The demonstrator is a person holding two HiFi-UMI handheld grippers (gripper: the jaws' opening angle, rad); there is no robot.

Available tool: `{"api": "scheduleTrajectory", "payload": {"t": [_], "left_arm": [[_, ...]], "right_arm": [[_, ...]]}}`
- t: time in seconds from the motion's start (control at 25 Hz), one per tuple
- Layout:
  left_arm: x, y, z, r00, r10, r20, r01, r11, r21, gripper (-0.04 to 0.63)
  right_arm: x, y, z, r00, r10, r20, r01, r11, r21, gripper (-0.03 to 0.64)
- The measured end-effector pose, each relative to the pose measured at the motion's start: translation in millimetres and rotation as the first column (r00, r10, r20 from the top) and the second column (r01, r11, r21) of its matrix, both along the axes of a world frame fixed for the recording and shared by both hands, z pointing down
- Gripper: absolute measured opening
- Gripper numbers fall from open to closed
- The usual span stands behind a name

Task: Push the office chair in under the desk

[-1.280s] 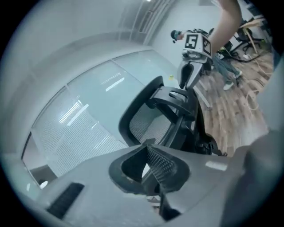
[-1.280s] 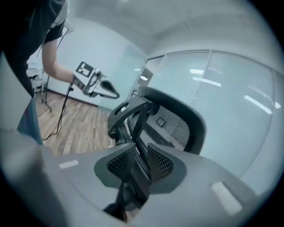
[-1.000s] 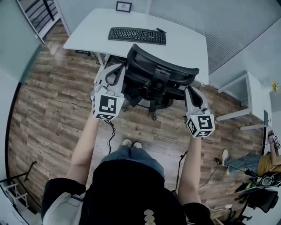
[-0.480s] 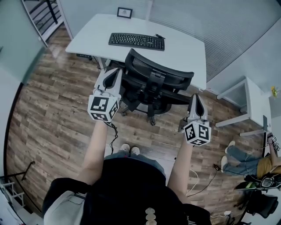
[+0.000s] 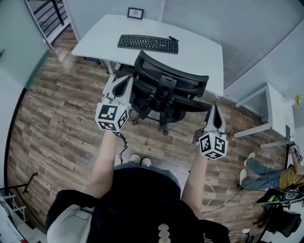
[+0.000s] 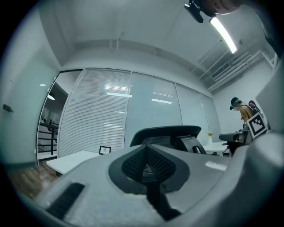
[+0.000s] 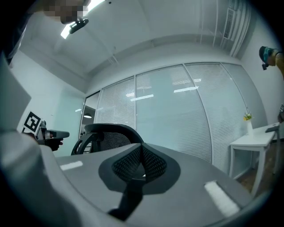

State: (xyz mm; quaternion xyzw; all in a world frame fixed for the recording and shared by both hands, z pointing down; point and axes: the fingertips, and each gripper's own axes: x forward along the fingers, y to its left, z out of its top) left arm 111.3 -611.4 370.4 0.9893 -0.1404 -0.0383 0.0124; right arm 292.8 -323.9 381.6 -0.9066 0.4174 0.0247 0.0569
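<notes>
The black mesh office chair (image 5: 168, 85) stands with its seat partly under the white desk (image 5: 199, 47), its backrest facing me. My left gripper (image 5: 125, 79) is shut and empty, its tip close beside the chair's left armrest; I cannot tell whether it touches. My right gripper (image 5: 216, 108) is shut on nothing, just right of the right armrest's end. In the left gripper view the shut gripper (image 6: 144, 157) points at the chair's backrest (image 6: 166, 133). In the right gripper view the gripper (image 7: 141, 153) has the chair (image 7: 106, 133) off to its left.
A black keyboard (image 5: 147, 43) and a small picture frame (image 5: 135, 13) sit on the desk. A white side table (image 5: 270, 109) stands at the right, with a person (image 5: 280, 175) behind it. A cable (image 5: 122, 142) trails over the wood floor by my feet.
The chair has slid toward the desk. My right gripper's jaws have shut and it has drawn back to the right of the armrest. The left gripper has rolled.
</notes>
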Motion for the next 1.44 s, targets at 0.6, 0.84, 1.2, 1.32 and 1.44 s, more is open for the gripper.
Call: {"api": "scheduleTrajectory", "payload": {"t": [0.6,0.84,1.2,1.32,1.44], "left_arm": [[-2.4,5.2,11.0,0.998,-0.02,0.059,0.018,0.999,0.035,0.008],[-6.4,3.3,9.5,0.998,-0.017,0.06,0.015,0.999,0.029,0.008],[-4.6,8.4,4.8,0.998,-0.005,0.068,0.001,0.998,0.058,0.008],[-5.0,8.8,4.1,0.998,-0.003,0.069,-0.001,0.998,0.06,0.008],[-5.5,9.5,5.0,0.997,-0.002,0.072,-0.002,0.998,0.061,0.008]], "right_arm": [[-9.1,0.3,2.5,1.0,-0.012,-0.003,0.012,1.0,-0.011,0.005],[-12.3,-4.4,2.5,1.0,-0.017,-0.001,0.017,1.0,-0.015,0.005],[-16.6,-4.7,0.5,1.0,-0.012,-0.004,0.012,1.0,-0.012,0.005],[-18.2,-4.8,0.7,1.0,-0.013,-0.002,0.012,1.0,-0.012,0.005],[-19.5,-5.3,0.4,1.0,-0.014,-0.003,0.014,1.0,-0.01,0.005]]}}
